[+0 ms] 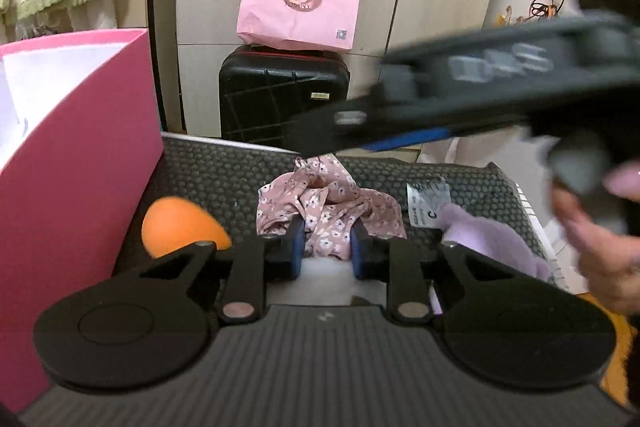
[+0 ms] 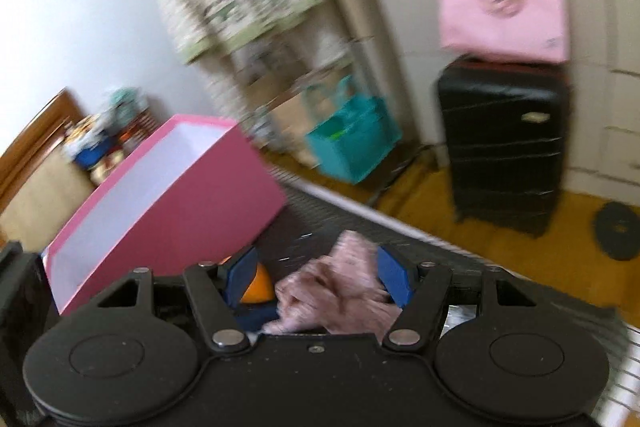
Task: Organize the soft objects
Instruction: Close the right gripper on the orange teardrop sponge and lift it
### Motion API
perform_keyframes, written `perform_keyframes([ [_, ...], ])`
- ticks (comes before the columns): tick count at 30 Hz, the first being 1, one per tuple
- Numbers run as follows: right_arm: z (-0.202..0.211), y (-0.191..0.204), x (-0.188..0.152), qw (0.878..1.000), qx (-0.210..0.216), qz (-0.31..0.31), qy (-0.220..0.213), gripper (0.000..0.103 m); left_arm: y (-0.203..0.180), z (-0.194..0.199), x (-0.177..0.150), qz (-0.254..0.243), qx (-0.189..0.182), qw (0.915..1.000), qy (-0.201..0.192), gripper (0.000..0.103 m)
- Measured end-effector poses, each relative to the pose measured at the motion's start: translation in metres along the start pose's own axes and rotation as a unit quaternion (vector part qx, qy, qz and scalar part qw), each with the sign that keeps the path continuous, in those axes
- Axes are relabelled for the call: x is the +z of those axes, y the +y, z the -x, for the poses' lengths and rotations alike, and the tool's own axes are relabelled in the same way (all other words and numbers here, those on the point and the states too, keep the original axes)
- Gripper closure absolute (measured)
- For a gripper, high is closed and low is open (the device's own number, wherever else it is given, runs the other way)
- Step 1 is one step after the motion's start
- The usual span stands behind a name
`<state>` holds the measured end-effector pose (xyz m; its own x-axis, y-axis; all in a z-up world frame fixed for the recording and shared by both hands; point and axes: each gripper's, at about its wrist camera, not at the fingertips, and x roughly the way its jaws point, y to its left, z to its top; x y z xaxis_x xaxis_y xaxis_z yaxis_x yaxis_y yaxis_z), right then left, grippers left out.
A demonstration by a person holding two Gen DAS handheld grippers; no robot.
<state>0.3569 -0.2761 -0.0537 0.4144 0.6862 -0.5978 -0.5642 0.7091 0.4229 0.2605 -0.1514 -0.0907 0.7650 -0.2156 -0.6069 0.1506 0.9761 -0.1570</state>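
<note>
A pink floral cloth (image 1: 340, 203) lies crumpled on a black dotted mat (image 1: 224, 179). My left gripper (image 1: 326, 243) has its blue pads closed narrowly on the near fold of this cloth. An orange soft ball (image 1: 180, 223) sits to its left beside the open pink box (image 1: 80, 147). A lilac fluffy item (image 1: 492, 239) lies to the right. My right gripper (image 1: 332, 131) crosses above the cloth, blurred. In the right wrist view, that gripper (image 2: 320, 277) stands open, with the floral cloth (image 2: 340, 291) below it, the orange ball (image 2: 258, 287) and the pink box (image 2: 160, 203).
A black suitcase (image 1: 280, 95) with a pink tote bag (image 1: 300, 7) on top stands behind the mat against wardrobe doors. A teal bag (image 2: 352, 139) sits on the floor. A person's hand (image 1: 600, 247) holds the right gripper at the right edge.
</note>
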Motion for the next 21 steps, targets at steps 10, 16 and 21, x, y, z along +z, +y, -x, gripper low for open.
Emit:
perform_keyframes([
  [10,-0.052,0.039,0.006,0.988,0.082,0.08,0.099,0.04,0.013,0.016,-0.011,0.03,-0.018,0.9993,-0.011,0.081],
  [16,-0.077,0.043,0.008,0.982,0.091,0.099,0.134,0.04,0.025,0.016,-0.005,0.041,-0.03,0.9987,-0.007,0.081],
  [21,-0.095,0.044,0.004,0.98,0.074,0.113,0.147,0.058,0.024,0.014,-0.001,0.037,-0.032,0.9988,-0.007,0.081],
])
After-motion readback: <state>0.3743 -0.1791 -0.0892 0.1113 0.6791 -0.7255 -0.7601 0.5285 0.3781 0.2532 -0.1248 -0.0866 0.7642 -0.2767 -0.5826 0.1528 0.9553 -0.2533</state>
